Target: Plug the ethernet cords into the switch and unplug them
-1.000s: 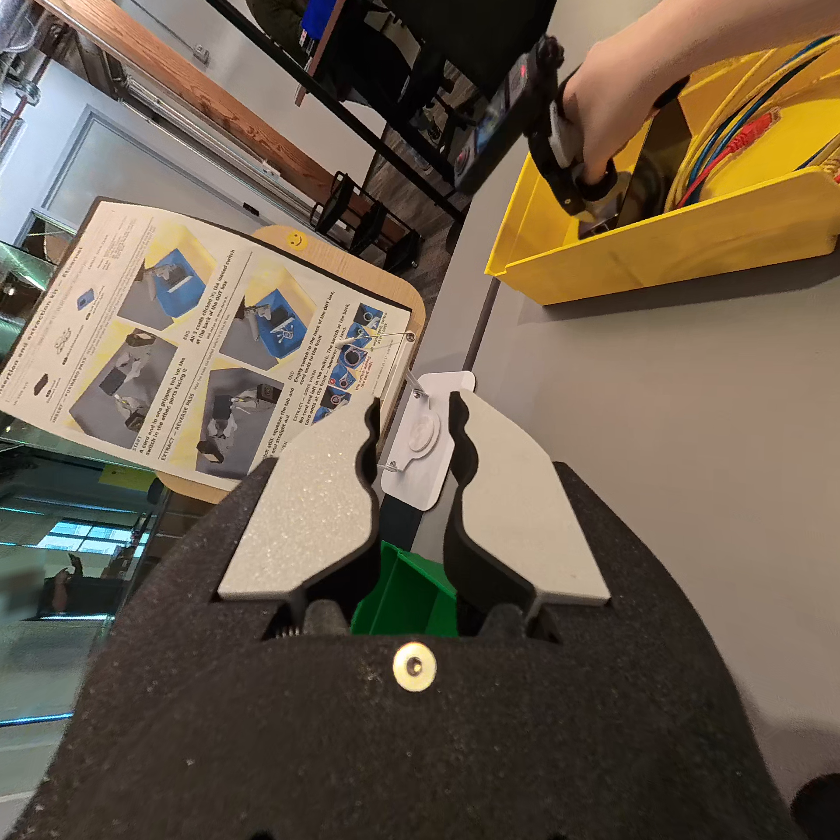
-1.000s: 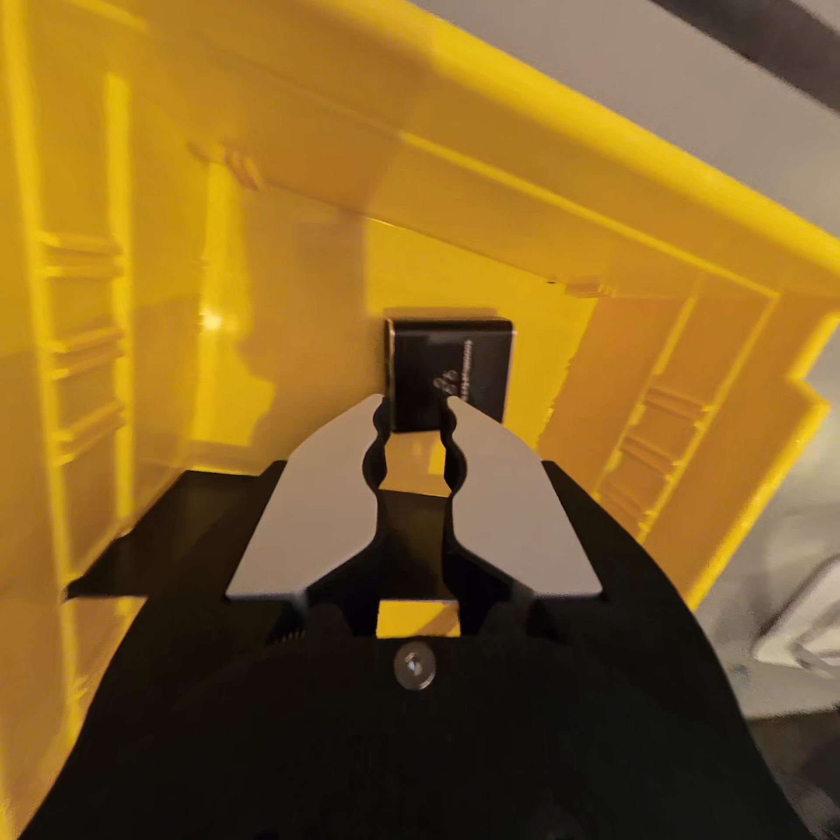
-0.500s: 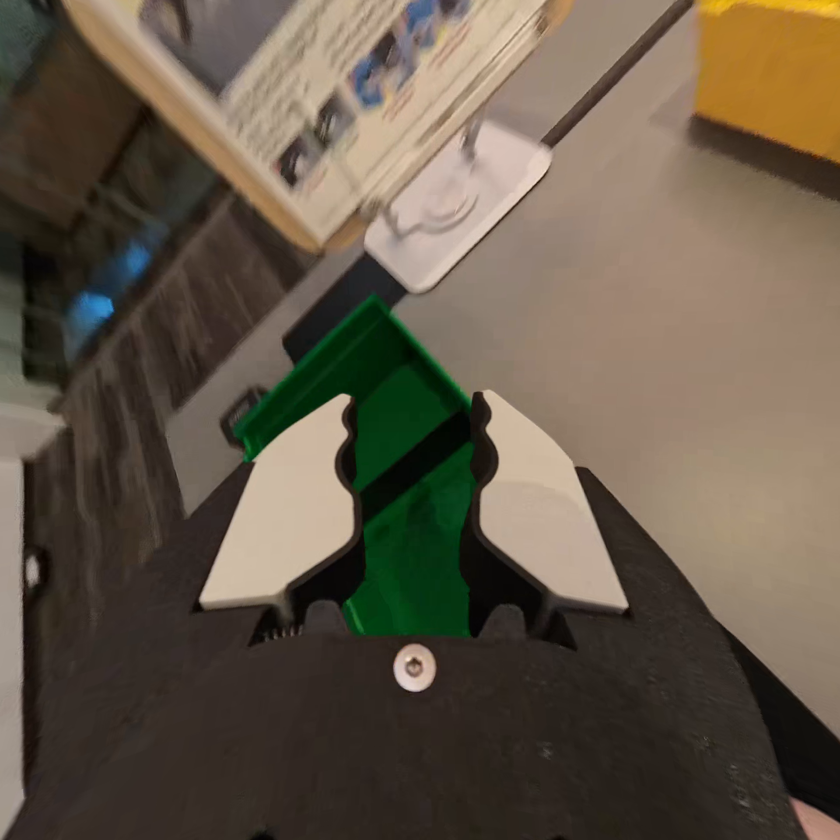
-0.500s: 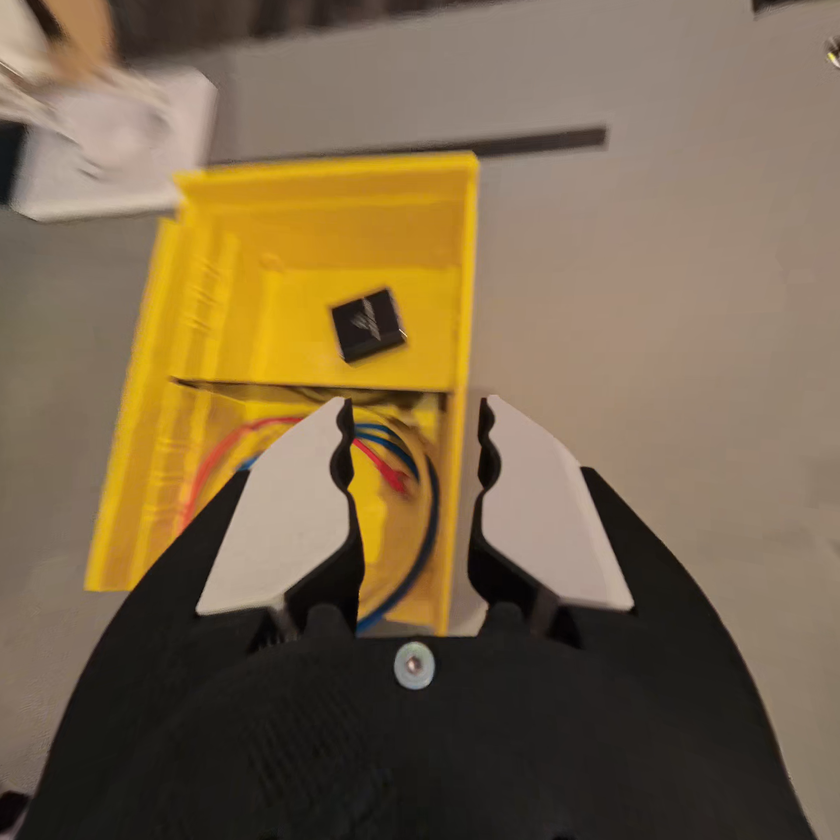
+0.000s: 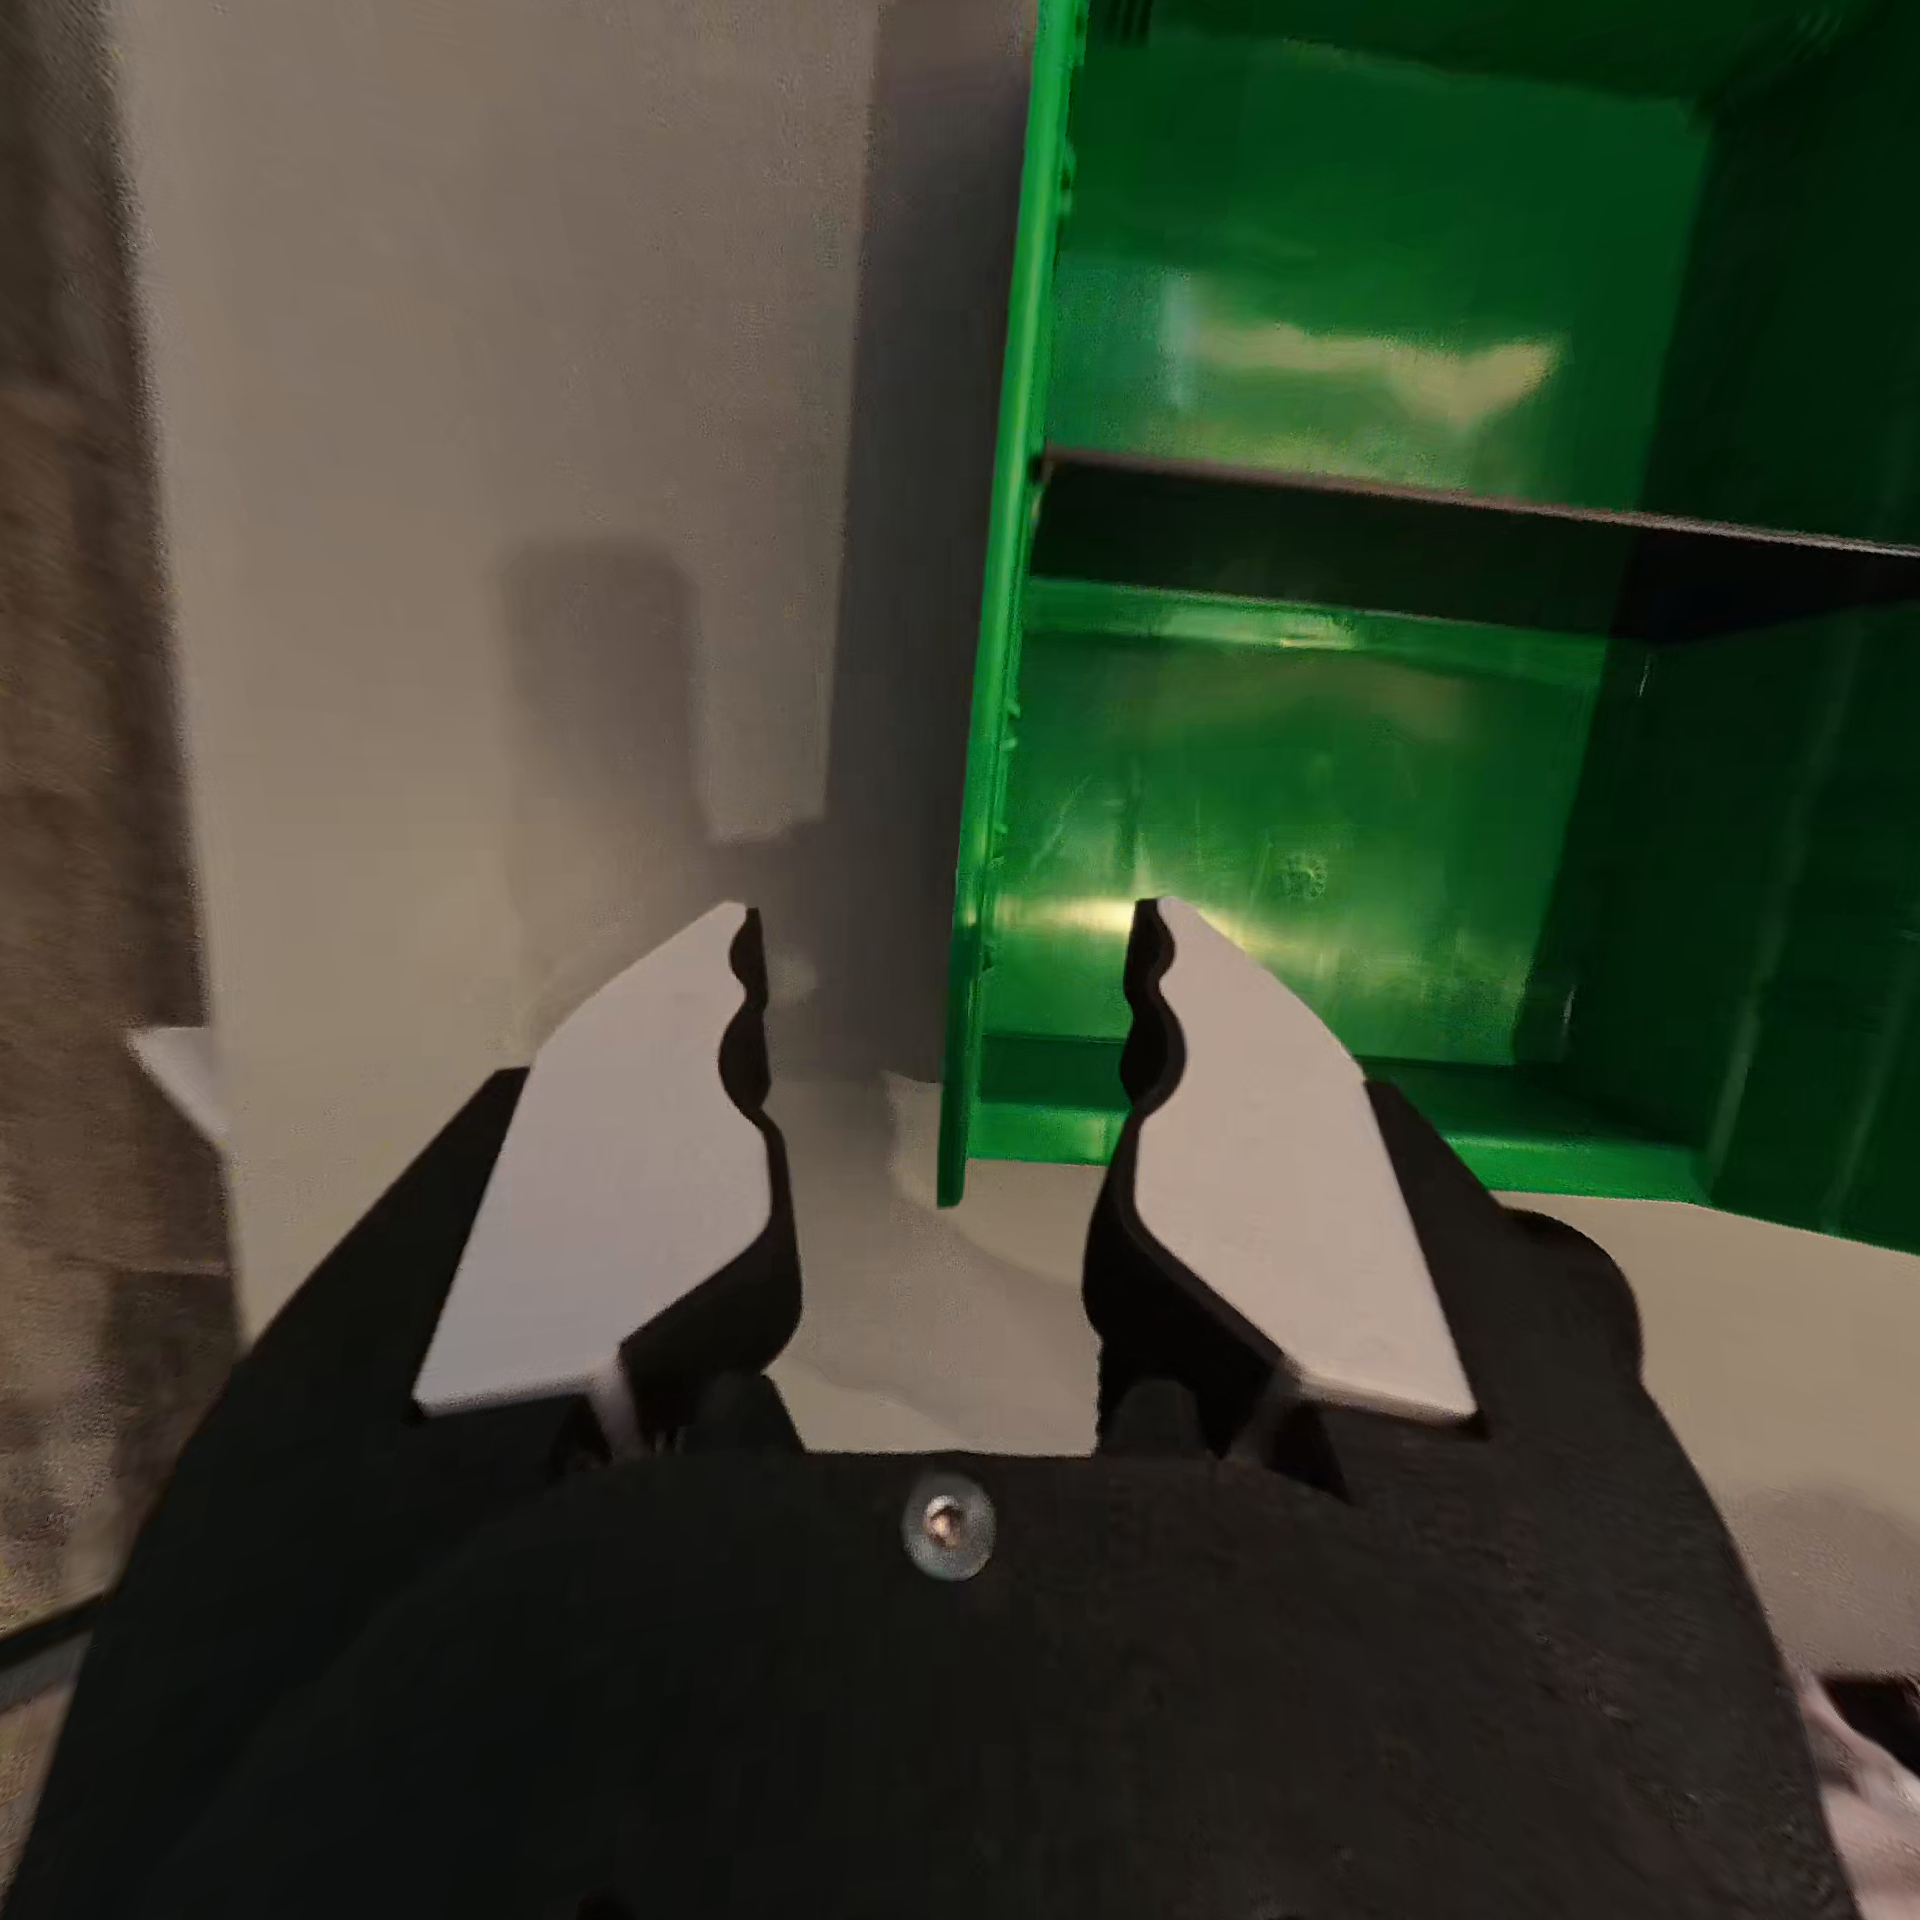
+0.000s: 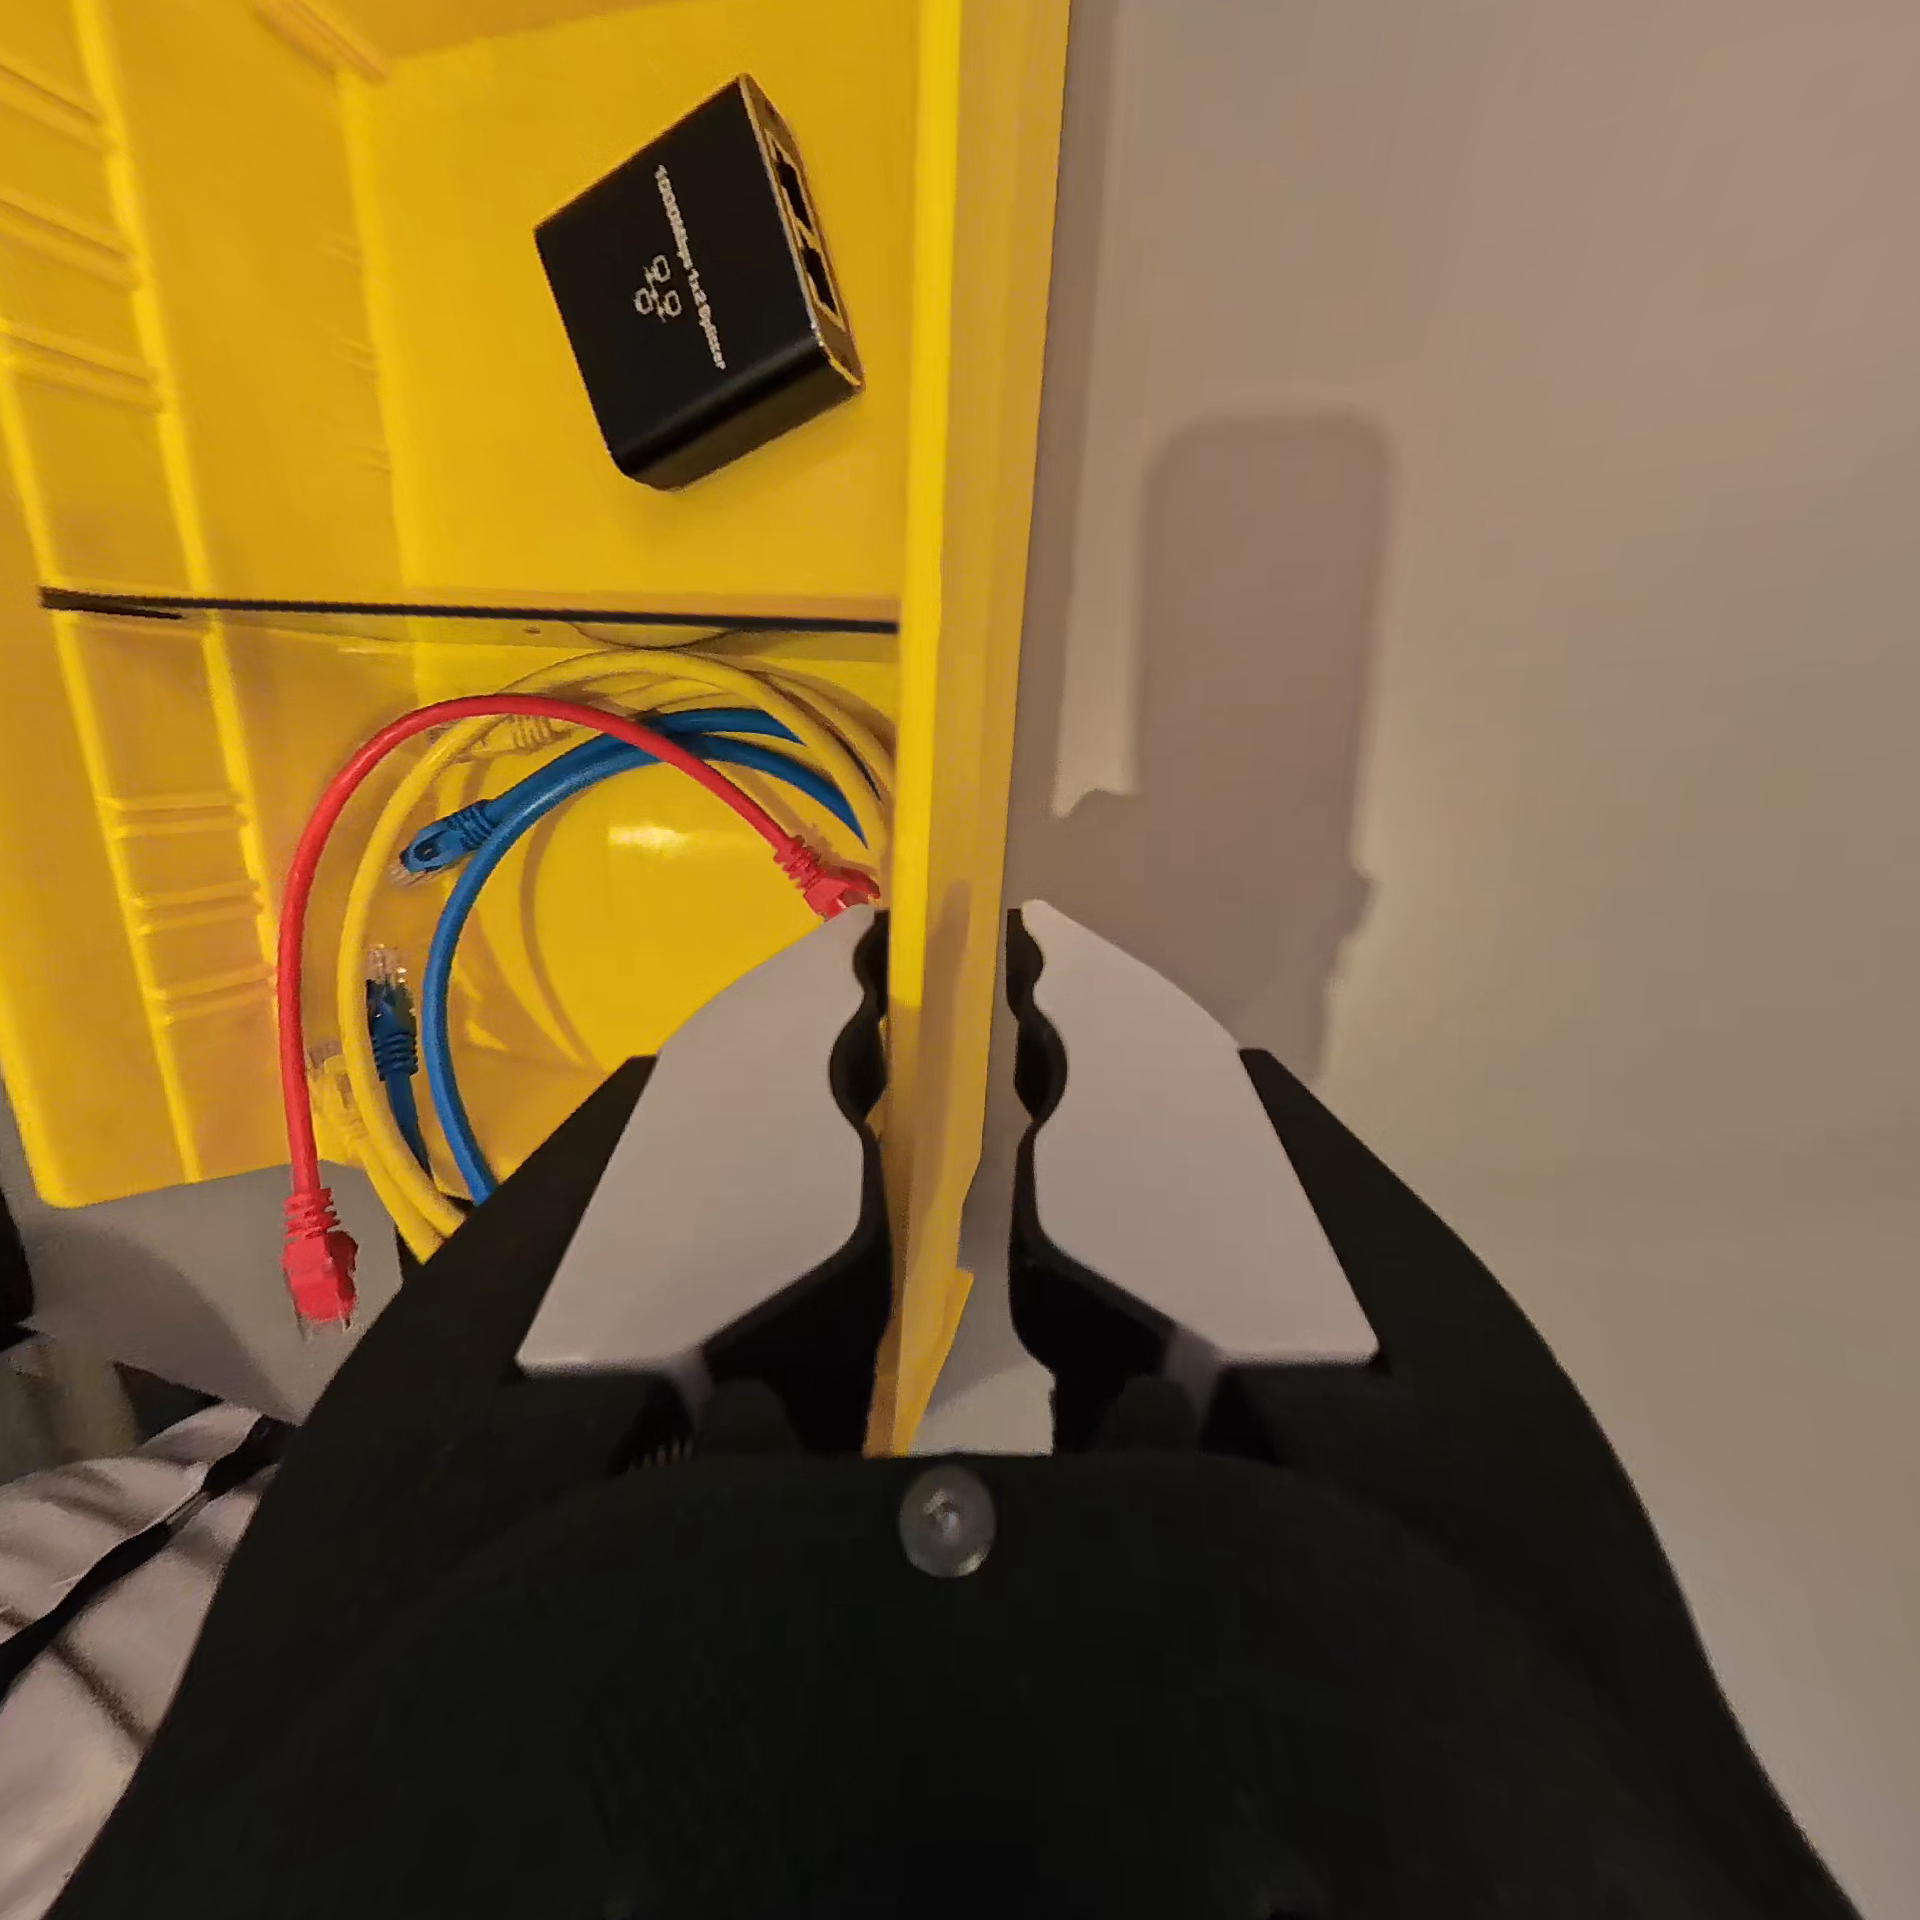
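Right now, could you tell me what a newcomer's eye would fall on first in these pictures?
The bright yellow bin in the right wrist view: a black switch lies in its far compartment, with red, blue and yellow cords coiled in the near one. The right gripper straddles its side wall. In the left wrist view, an empty green bin sits by the open left gripper.

The switch (image 6: 694, 281) lies in the far compartment of the bin (image 6: 982, 520), behind a divider (image 6: 468, 615). The cords (image 6: 582, 821) coil in the near compartment. A second bin (image 5: 1013, 623) sits on the counter (image 5: 468, 416).

Glossy plastic green bin (image 5: 1351, 312) and yellow bin (image 6: 987, 520), matt black switch (image 6: 686, 291), smooth matt grey table (image 6: 1507, 520).
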`<state>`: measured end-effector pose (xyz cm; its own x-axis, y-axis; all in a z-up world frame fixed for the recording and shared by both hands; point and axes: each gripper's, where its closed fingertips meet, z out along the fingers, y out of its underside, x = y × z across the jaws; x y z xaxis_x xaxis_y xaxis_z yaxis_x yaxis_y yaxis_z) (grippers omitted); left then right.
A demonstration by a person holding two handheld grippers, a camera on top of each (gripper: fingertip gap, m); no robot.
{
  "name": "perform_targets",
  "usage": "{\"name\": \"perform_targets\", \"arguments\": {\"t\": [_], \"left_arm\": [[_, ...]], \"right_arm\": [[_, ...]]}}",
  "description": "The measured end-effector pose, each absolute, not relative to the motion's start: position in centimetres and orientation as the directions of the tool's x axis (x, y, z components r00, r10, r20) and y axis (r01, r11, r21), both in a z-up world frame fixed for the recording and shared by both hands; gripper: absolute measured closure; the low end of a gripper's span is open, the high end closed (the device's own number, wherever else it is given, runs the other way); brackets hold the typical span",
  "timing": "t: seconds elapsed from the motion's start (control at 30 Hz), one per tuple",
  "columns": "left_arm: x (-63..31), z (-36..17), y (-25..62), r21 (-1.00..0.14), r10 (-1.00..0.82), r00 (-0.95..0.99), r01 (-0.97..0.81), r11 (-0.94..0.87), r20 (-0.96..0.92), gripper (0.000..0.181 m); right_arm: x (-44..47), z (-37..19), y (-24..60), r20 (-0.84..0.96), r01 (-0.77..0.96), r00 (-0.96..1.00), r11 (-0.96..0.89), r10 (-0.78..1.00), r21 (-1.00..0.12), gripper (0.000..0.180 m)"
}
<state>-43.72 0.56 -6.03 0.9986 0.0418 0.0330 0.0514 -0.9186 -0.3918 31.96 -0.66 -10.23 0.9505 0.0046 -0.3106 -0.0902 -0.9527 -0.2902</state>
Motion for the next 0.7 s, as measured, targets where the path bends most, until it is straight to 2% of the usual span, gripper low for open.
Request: {"name": "perform_targets", "arguments": {"t": [0.07, 0.13, 0.2, 0.23, 0.4, 0.53, 0.7], "left_arm": [[-43.4, -7.9, 0.6, -0.33, 0.038, 0.995, 0.068, -0.941, 0.097, 0.12], [-43.4, -9.1, 1.0, -0.302, 0.017, 0.995, 0.047, -0.952, 0.1, 0.132], [-42.8, -10.1, 1.3, -0.269, -0.009, 0.992, 0.027, -0.963, 0.13, 0.154], [-42.5, -10.5, 1.4, -0.249, -0.021, 0.989, 0.016, -0.968, 0.144, 0.174], [-41.2, -11.2, 1.1, -0.195, -0.154, 0.983, -0.131, -0.972, 0.105, 0.176], [-38.8, -11.2, 0.7, -0.101, -0.248, 0.968, -0.243, -0.965, 0.038, 0.173], [-34.0, -11.3, 1.1, -0.057, -0.319, 0.945, -0.315, -0.947, 0.076, 0.174]], "right_arm": [[31.6, -10.8, -0.4, -0.284, -0.069, 0.959, -0.963, 0.008, -0.26, 0.168], [31.5, -11.6, -0.2, -0.244, -0.058, 0.97, -0.975, -0.004, -0.214, 0.17], [31.5, -12.0, -0.2, -0.214, -0.034, 0.977, -0.981, 0.008, -0.193, 0.172], [31.3, -12.0, -0.2, -0.216, -0.04, 0.976, -0.981, 0.002, -0.189, 0.172], [29.8, -11.9, -0.3, -0.288, -0.096, 0.956, -0.983, -0.047, -0.156, 0.171], [27.7, -11.9, -0.4, -0.253, -0.041, 0.967, -0.993, -0.012, -0.111, 0.171], [23.1, -11.8, 0.5, -0.239, 0.072, 0.967, -0.995, 0.087, -0.07, 0.17]]}}
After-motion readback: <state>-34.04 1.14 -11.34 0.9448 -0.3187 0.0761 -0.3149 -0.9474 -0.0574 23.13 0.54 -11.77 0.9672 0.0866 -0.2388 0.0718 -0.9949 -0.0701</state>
